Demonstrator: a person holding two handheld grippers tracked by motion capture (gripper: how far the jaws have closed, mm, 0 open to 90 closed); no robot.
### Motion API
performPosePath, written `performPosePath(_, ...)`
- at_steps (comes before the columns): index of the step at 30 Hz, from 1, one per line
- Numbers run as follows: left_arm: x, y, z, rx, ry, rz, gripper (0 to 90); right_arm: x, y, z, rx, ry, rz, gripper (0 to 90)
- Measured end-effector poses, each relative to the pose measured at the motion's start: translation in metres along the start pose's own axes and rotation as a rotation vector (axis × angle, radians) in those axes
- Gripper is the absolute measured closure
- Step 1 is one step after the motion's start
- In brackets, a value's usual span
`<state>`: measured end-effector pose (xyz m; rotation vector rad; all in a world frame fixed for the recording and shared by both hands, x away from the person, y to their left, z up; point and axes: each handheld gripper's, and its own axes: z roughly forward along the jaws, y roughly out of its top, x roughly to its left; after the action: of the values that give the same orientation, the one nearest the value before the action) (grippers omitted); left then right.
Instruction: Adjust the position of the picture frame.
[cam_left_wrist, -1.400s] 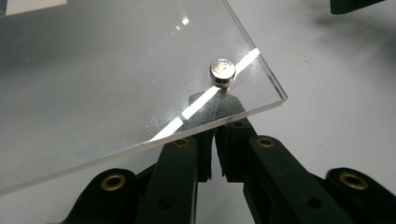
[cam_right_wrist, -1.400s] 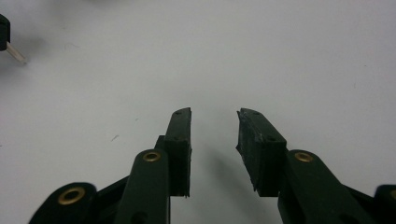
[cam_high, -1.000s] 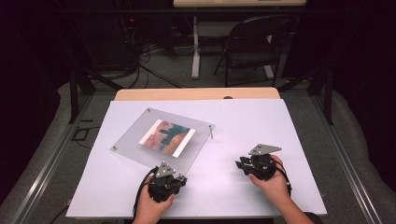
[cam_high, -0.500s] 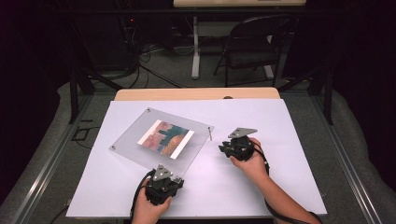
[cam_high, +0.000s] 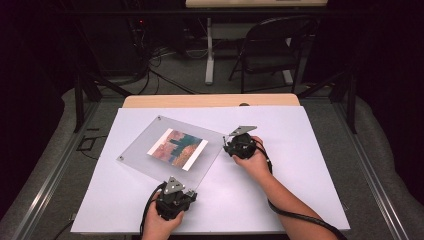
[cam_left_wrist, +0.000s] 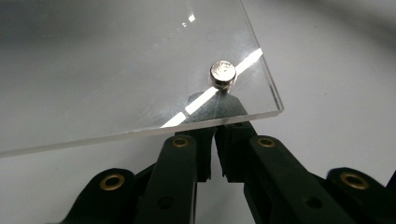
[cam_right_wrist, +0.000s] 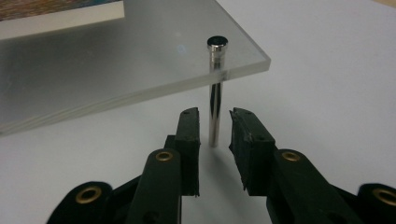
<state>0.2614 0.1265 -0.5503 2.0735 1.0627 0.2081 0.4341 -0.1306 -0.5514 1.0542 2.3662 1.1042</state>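
The left hand-held gripper (cam_left_wrist: 212, 140), shut at the frame (cam_high: 150, 137) corner (6 o'clock), steadies it; the right hand-held gripper (cam_right_wrist: 214, 122) stands open around the pin (cam_right_wrist: 215, 93).

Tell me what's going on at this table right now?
A person works a clear acrylic photo frame lying on the white table with a gripper in each hand. The left gripper is shut at the frame's near corner, just under the edge by a metal stud. The right gripper sits at another corner, its jaws open either side of a metal standoff pin, not yet pressing on it.
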Motion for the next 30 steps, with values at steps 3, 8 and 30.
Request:
performPosePath(3,0.000,0.000,0.000,0.000,0.000,-0.001,84.9,-0.001,0.003,0.006,0.006,0.003,0.018,73.6)
performPosePath(8,0.000,0.000,0.000,0.000,-0.002,-0.004,84.9,0.002,0.006,0.013,0.018,-0.002,0.032,79.2)
performPosePath(30,0.015,0.010,-0.009,-0.031,-0.003,-0.051,85.1,-0.006,-0.021,-0.040,0.041,-0.015,0.043,85.7)
